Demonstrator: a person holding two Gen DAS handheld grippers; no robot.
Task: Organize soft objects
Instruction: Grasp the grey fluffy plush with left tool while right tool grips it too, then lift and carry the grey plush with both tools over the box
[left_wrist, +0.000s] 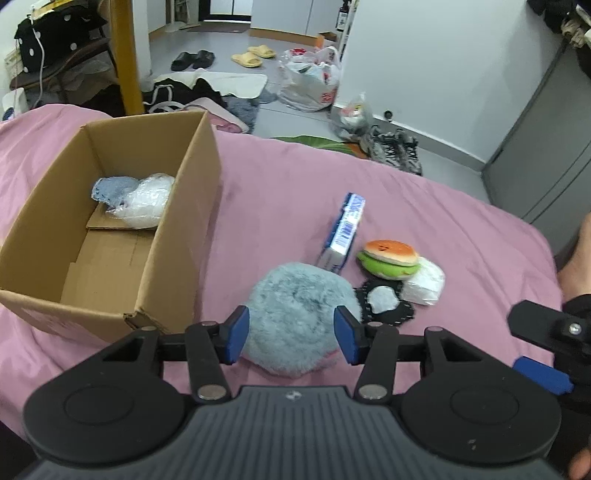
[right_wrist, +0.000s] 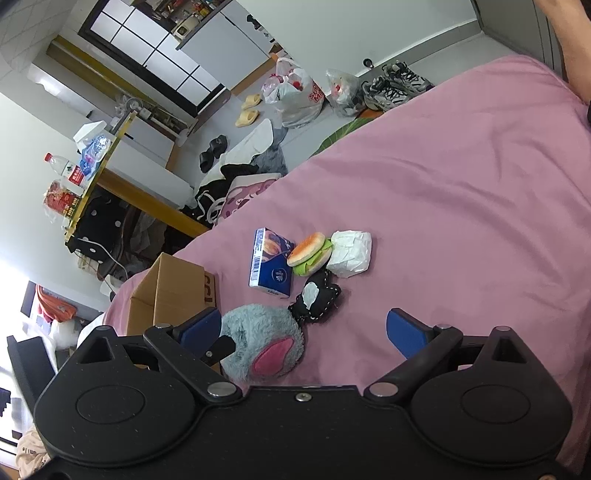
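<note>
A fluffy pale-blue plush (left_wrist: 295, 314) (right_wrist: 258, 339) with a pink patch lies on the pink bedsheet (left_wrist: 424, 206). My left gripper (left_wrist: 291, 334) is open and straddles it, one blue pad at each side. An open cardboard box (left_wrist: 184, 177) (right_wrist: 166, 291) stands to the left, holding a blue cloth item (left_wrist: 114, 188) and a white wrapped bundle (left_wrist: 147, 201). Beyond the plush lie a burger toy (left_wrist: 389, 258) (right_wrist: 310, 253), a black-and-white plush (left_wrist: 384, 302) (right_wrist: 316, 297), a white packet (left_wrist: 424, 282) (right_wrist: 349, 253) and a blue tissue box (left_wrist: 343, 229) (right_wrist: 271, 264). My right gripper (right_wrist: 303, 330) is open and holds nothing.
Bare pink sheet (right_wrist: 461, 184) stretches to the right of the items. The bed's far edge drops to a floor with plastic bags (left_wrist: 314, 81), sneakers (left_wrist: 399, 147), slippers and clothes. A grey cabinet (left_wrist: 546, 147) stands at the right. A person's arm (left_wrist: 580, 258) shows at the right edge.
</note>
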